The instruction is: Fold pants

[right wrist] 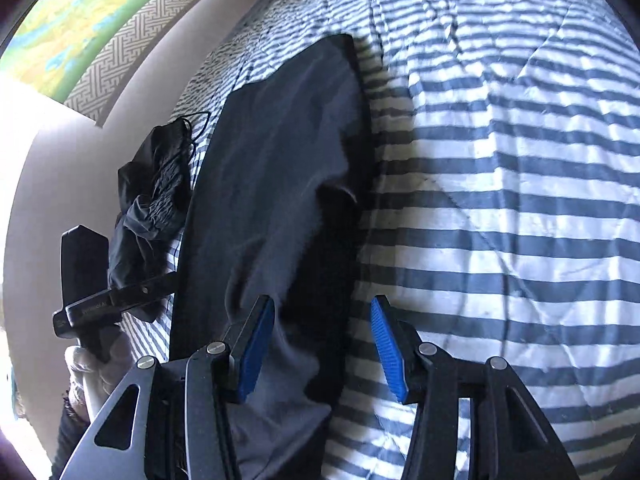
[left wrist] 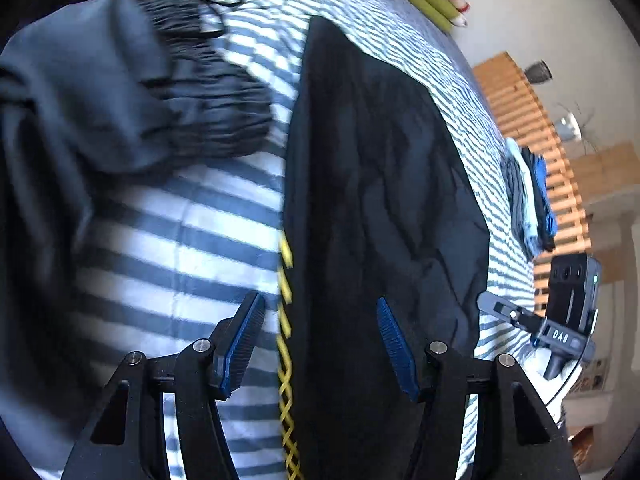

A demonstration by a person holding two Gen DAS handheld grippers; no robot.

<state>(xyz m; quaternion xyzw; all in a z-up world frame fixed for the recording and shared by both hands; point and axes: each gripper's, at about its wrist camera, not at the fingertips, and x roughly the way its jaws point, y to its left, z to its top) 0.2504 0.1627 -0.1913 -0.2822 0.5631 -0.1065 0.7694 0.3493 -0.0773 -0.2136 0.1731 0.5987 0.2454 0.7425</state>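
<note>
Dark pants lie lengthwise as a long strip on the striped bedspread. A yellow stitched line runs down their left edge. My left gripper hovers open over that edge, its pads apart and pressing nothing. In the right wrist view the same pants stretch away from me. My right gripper stands open over their right edge, with cloth below the gap and no pad gripping it. Each gripper shows in the other's view: the right gripper at the pants' right side, the left gripper at their left.
A second dark garment with a gathered waistband lies bunched left of the pants. A stack of folded clothes sits at the bed's far right edge by a wooden slatted frame. A gloved hand holds the left gripper.
</note>
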